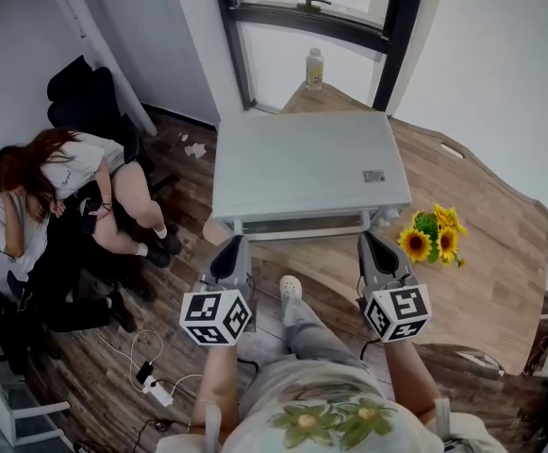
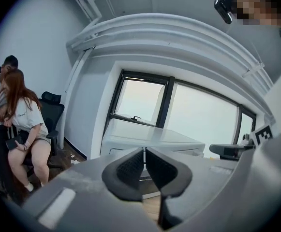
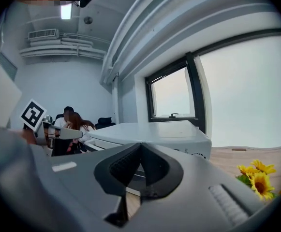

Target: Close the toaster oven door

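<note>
Sitting on the wooden surface (image 1: pixel 486 291), the white toaster oven (image 1: pixel 302 163) fills the middle, its front turned toward the person. Both tongs hover just short of that front without touching it. The left tongs (image 1: pixel 238 243) are near its left corner, closed to a thin slit and empty. The right tongs (image 1: pixel 369 240) are near its right corner, pads together, also empty. Two seated people (image 1: pixel 66 192) are well off to the left. Sunflowers (image 1: pixel 434 234) lie beside the oven's right; a small bottle (image 1: pixel 314 67) stands behind it. The door is seen edge-on, its position hard to make out.

Ahead of the grey matt-plastic right claw (image 1: pixel 368 239), the boxy pale-grey toaster oven (image 1: pixel 307 163) looks smooth, matt painted metal; the brown table (image 1: pixel 481 281) beneath shows satin wood grain.
</note>
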`<state>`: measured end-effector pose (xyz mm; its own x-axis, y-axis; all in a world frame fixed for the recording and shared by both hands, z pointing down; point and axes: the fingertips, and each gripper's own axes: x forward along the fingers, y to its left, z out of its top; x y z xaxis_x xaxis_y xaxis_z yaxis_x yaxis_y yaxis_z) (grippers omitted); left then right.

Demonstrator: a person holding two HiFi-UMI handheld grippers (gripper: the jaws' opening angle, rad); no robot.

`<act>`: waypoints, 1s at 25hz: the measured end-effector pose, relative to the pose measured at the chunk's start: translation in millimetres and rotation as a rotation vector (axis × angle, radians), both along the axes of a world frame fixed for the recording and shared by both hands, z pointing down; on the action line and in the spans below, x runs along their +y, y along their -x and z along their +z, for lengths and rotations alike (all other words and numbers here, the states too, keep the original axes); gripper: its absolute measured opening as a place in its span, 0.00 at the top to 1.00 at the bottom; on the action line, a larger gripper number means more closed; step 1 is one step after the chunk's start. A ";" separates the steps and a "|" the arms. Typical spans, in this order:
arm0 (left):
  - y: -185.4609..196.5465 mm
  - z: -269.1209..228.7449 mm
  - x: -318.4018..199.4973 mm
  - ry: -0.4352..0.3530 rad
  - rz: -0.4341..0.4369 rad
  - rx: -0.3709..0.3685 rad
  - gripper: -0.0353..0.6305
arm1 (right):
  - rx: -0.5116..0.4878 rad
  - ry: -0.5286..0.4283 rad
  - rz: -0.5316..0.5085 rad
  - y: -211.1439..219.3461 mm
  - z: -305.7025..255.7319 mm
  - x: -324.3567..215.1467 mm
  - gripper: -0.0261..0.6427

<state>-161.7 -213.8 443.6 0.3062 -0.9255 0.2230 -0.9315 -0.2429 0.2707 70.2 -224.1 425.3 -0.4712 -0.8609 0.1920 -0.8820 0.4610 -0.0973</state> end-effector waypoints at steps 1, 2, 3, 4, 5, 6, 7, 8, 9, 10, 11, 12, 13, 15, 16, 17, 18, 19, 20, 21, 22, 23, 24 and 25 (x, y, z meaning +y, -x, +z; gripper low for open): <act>-3.9 -4.0 4.9 -0.014 0.005 0.010 0.94 | 0.004 -0.014 -0.012 4.5 -1.6 6.2 0.96; -8.6 -7.8 9.6 -0.026 0.014 0.023 0.94 | 0.008 -0.026 -0.025 8.9 -2.8 12.3 0.96; -13.8 -11.2 14.1 -0.038 0.027 0.034 0.94 | 0.012 -0.035 -0.036 12.9 -3.8 18.2 0.96; -19.1 -14.2 18.5 -0.048 0.042 0.040 0.94 | 0.015 -0.041 -0.046 16.3 -4.5 23.9 0.96; -24.2 -17.1 22.6 -0.058 0.055 0.040 0.94 | 0.018 -0.044 -0.055 19.1 -5.0 29.0 0.96; -29.1 -19.8 26.4 -0.068 0.067 0.037 0.94 | 0.019 -0.045 -0.061 21.3 -5.5 33.4 0.96; -33.8 -22.3 29.8 -0.077 0.078 0.032 0.94 | 0.020 -0.043 -0.068 23.1 -5.8 37.1 0.96; -38.4 -24.3 32.8 -0.085 0.089 0.025 0.94 | 0.021 -0.041 -0.074 24.5 -6.2 40.3 0.96; -42.7 -25.8 35.6 -0.091 0.098 0.017 0.94 | 0.022 -0.039 -0.079 25.8 -6.5 43.2 0.96; -47.0 -26.6 38.3 -0.094 0.107 0.009 0.94 | 0.023 -0.037 -0.084 26.9 -7.0 45.8 0.96; -51.2 -27.0 41.0 -0.095 0.116 0.002 0.94 | 0.025 -0.037 -0.087 27.8 -7.6 48.5 0.96; -55.2 -27.1 43.5 -0.094 0.125 -0.004 0.94 | 0.027 -0.036 -0.090 28.7 -8.4 51.1 0.96; -58.7 -27.1 45.9 -0.093 0.133 -0.008 0.94 | 0.028 -0.036 -0.093 29.6 -9.1 53.5 0.96; -64.2 -26.9 50.1 -0.093 0.144 -0.016 0.94 | 0.027 -0.035 -0.097 31.3 -9.9 57.9 0.96; -66.5 -26.5 51.9 -0.092 0.148 -0.020 0.94 | 0.027 -0.034 -0.099 31.8 -9.8 59.8 0.96; -68.4 -26.0 53.5 -0.092 0.151 -0.023 0.94 | 0.027 -0.033 -0.102 32.0 -9.5 61.5 0.96; -70.2 -25.3 54.9 -0.091 0.153 -0.026 0.94 | 0.027 -0.032 -0.104 32.0 -9.1 63.1 0.96; -71.9 -24.4 56.3 -0.089 0.156 -0.028 0.94 | 0.028 -0.031 -0.106 32.0 -8.6 64.5 0.96; -73.2 -23.6 57.4 -0.088 0.158 -0.030 0.94 | 0.028 -0.030 -0.108 31.8 -8.2 65.8 0.96; -74.3 -22.9 58.3 -0.087 0.159 -0.031 0.94 | 0.028 -0.030 -0.111 31.8 -7.8 66.8 0.96; -75.0 -22.2 59.0 -0.086 0.160 -0.033 0.94 | 0.028 -0.029 -0.113 31.9 -7.5 67.6 0.96; -75.4 -21.7 59.5 -0.085 0.160 -0.033 0.94 | 0.028 -0.029 -0.114 32.1 -7.3 68.2 0.96; -75.6 -21.3 59.9 -0.084 0.160 -0.033 0.94 | 0.029 -0.029 -0.115 32.4 -7.1 68.6 0.96; -75.6 -21.1 60.2 -0.082 0.160 -0.033 0.94 | 0.030 -0.029 -0.115 32.7 -7.0 69.0 0.96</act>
